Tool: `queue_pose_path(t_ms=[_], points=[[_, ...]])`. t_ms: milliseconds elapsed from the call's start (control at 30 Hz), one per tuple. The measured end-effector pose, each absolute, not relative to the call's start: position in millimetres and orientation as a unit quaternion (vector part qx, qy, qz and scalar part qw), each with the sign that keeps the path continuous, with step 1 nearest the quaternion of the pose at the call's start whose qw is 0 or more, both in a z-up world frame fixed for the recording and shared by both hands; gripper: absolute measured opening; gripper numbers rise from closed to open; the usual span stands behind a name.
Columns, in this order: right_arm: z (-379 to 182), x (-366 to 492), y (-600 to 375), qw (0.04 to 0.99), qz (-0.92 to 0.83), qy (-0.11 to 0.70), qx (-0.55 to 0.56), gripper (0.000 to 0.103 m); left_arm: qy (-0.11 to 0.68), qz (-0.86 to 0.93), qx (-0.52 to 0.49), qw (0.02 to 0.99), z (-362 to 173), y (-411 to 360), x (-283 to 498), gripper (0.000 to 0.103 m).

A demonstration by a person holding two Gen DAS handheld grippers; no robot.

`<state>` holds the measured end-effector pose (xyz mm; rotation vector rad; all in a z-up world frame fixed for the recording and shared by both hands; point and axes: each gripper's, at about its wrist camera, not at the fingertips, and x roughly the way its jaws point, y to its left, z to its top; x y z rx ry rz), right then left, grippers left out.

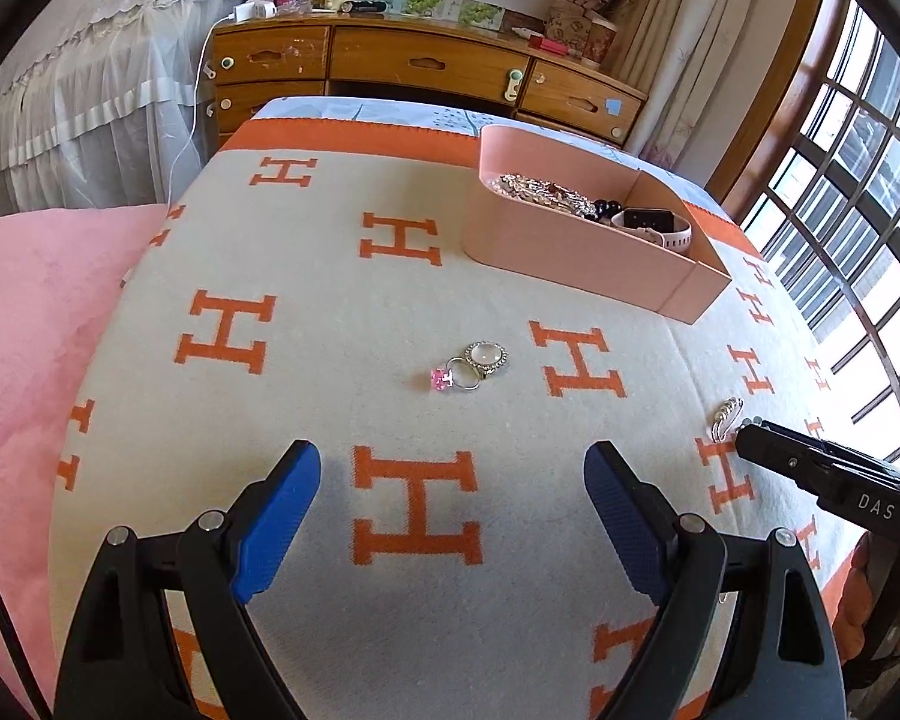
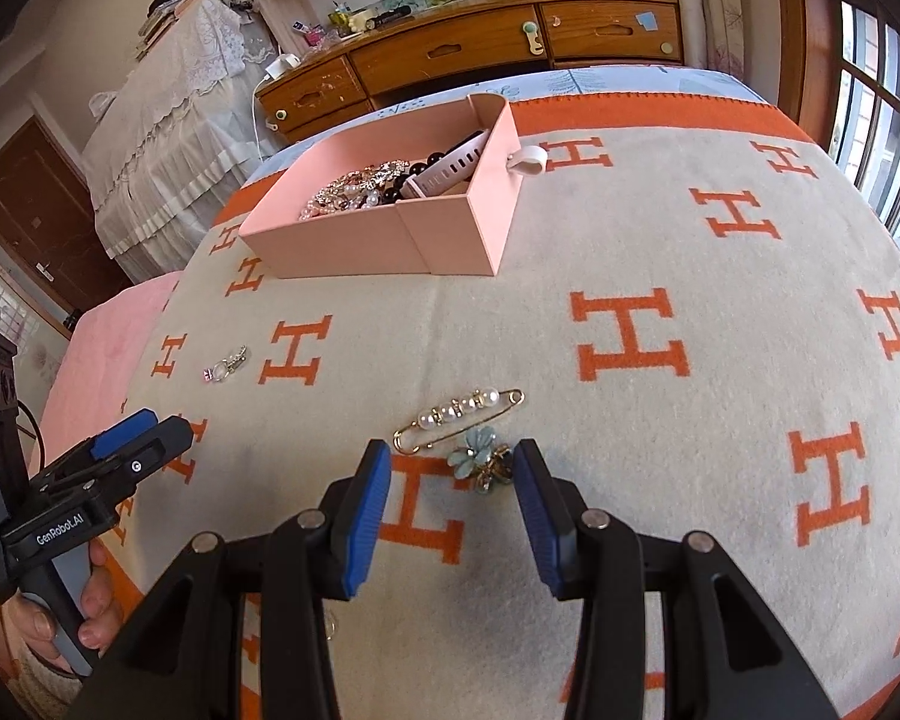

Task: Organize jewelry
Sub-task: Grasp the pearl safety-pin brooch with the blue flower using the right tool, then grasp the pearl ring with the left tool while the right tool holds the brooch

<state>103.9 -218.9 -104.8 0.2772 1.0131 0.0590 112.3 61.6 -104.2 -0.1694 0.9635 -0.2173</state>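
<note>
Two rings lie touching on the blanket: one with a pink stone [image 1: 441,379], one with a round clear stone [image 1: 486,357]. My left gripper [image 1: 450,471] hovers just short of them, jaws wide open with nothing between them. In the right wrist view a pale blue flower brooch [image 2: 479,459] lies between the tips of my right gripper [image 2: 453,468], close to the right pad. The jaws stand apart and do not press on it. A gold pearl pin [image 2: 462,411] lies just beyond the brooch. The pink box [image 2: 390,234] holds pearls, beads and a watch.
A cream blanket [image 1: 342,312] with orange H letters covers the bed. A pink cover [image 1: 36,330] lies along its left side. The pink box [image 1: 576,264] stands far right of the rings. A wooden dresser [image 1: 426,69] is behind the bed, with windows on the right.
</note>
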Motion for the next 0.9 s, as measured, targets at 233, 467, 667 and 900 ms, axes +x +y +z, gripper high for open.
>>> queue_pose_path(t_ms=[233,467,667,900], points=[[-105,103,-207,0.874,0.003,0.484,0.054,0.022,0.465,-0.108,-0.08,0.875,-107,63,119,0.088],[-104,101,-212,0.874,0.008,0.482,0.062,0.021,0.459,-0.1,-0.063,0.881,-106,63,131,0.088],[-104,95,-219,0.872,0.023,0.481,0.089,0.02,0.447,-0.114,-0.007,0.887,-101,45,139,0.083],[-104,87,-225,0.871,0.037,0.479,0.103,0.02,0.431,-0.154,0.066,0.886,-92,15,139,0.079]])
